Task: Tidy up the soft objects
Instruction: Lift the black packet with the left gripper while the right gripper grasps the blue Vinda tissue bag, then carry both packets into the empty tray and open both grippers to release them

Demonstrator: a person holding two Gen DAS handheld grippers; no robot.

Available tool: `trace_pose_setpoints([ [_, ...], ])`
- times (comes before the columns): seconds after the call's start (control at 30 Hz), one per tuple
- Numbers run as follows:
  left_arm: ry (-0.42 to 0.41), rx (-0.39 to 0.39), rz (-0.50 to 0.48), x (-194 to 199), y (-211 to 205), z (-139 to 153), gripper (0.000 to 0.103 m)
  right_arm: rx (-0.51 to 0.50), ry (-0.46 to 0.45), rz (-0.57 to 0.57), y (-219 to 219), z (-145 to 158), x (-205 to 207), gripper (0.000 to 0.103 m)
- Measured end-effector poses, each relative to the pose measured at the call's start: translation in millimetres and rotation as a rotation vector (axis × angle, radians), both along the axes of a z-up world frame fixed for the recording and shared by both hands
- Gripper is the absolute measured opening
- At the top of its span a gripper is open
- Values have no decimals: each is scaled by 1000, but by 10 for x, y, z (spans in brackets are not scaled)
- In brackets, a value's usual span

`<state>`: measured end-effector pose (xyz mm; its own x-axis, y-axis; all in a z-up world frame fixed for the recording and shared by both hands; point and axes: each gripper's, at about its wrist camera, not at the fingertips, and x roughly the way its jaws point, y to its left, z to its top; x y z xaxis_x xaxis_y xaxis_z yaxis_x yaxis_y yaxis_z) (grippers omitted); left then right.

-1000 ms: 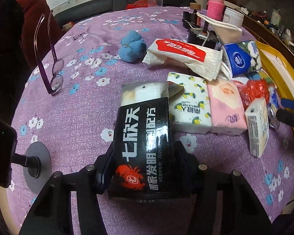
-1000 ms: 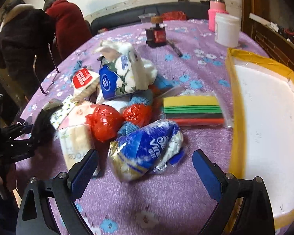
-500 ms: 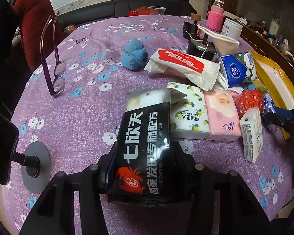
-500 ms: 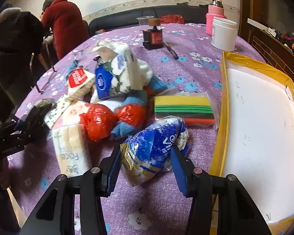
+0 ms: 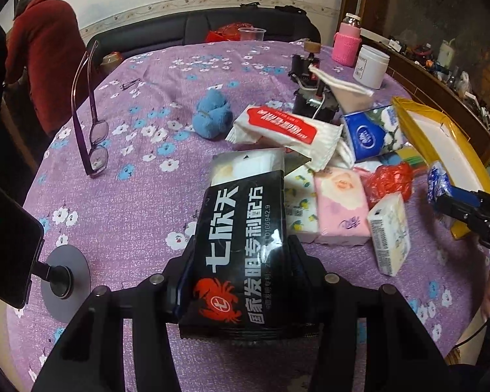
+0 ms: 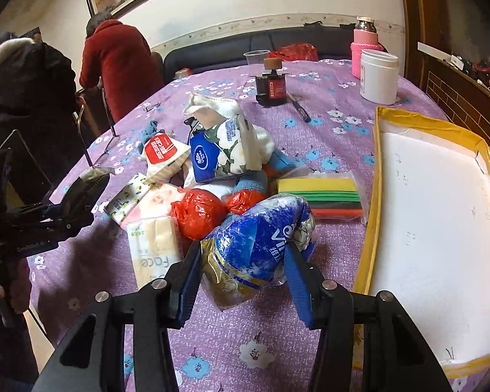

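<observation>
My left gripper (image 5: 240, 263) is shut on a black packet (image 5: 241, 248) with white lettering and a red crab, held just above the purple flowered tablecloth (image 5: 130, 196). My right gripper (image 6: 243, 268) is shut on a crinkled blue and white tissue bag (image 6: 261, 241), lifted a little off the cloth. Beyond both lies a heap of soft packs: a pink tissue pack (image 5: 341, 205), a lemon-print pack (image 5: 302, 209), a red-labelled wipes pack (image 5: 287, 129), a blue boxed tissue pack (image 6: 219, 153) and red plastic bags (image 6: 196, 212). The left gripper (image 6: 81, 192) shows at the left of the right wrist view.
A white tray with a yellow rim (image 6: 372, 196) lies to the right of the heap. Coloured sponge sheets (image 6: 320, 196) lie beside it. Purple glasses (image 5: 91, 124), a blue cloth ball (image 5: 212, 117), a phone stand (image 5: 58, 277), a white jar (image 6: 377, 75) and a dark bottle (image 6: 272, 86) stand around. Two people stand behind the table.
My right gripper closed from wide open onto the blue bag and raised it. My left gripper rose slightly with the black packet still in it.
</observation>
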<state>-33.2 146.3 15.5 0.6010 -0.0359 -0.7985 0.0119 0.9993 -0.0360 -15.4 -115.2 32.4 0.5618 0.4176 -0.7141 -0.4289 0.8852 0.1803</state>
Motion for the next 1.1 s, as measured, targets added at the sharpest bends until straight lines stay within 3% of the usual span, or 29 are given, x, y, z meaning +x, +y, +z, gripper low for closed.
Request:
trace_pose_setpoints([
  [0.5, -49, 9, -118, 30, -533, 310, 50, 65, -26, -34, -288, 87, -70, 53],
  [1.1, -48, 15, -318, 292, -1651, 489, 50, 146, -67, -170, -1046, 225, -90, 53],
])
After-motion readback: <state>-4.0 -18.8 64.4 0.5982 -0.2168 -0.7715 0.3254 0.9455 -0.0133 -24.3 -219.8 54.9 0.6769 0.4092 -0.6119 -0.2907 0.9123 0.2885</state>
